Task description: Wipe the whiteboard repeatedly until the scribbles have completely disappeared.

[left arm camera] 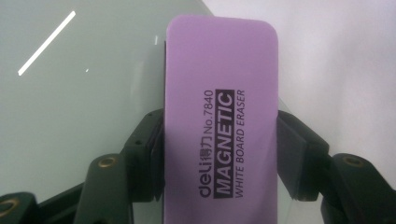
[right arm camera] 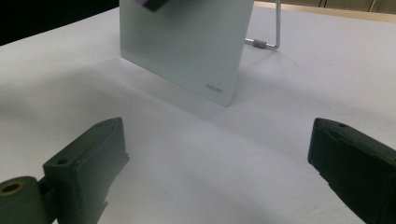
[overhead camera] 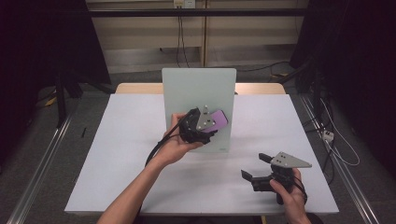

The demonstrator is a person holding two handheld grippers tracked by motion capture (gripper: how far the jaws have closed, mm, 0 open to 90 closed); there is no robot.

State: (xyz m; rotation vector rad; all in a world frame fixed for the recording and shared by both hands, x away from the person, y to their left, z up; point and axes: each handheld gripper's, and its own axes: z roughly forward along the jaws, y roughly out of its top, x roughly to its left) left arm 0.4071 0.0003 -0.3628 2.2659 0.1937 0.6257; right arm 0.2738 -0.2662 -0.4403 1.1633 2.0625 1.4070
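Left claw (overhead camera: 211,127) clenched on purple eraser (overhead camera: 216,120), pressed flat vs upright glass board (overhead camera: 198,88) mid surface (overhead camera: 126,140). Right claw (overhead camera: 255,166) released, nothing betw jaws, low over surface near front-right corner, well apart from board.

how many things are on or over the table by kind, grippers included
purple eraser: 1, clamped in the left gripper, against the board
glass whiteboard on a stand: 1
grippers: 2, counting the right gripper, jaws apart over the white table
total: 4
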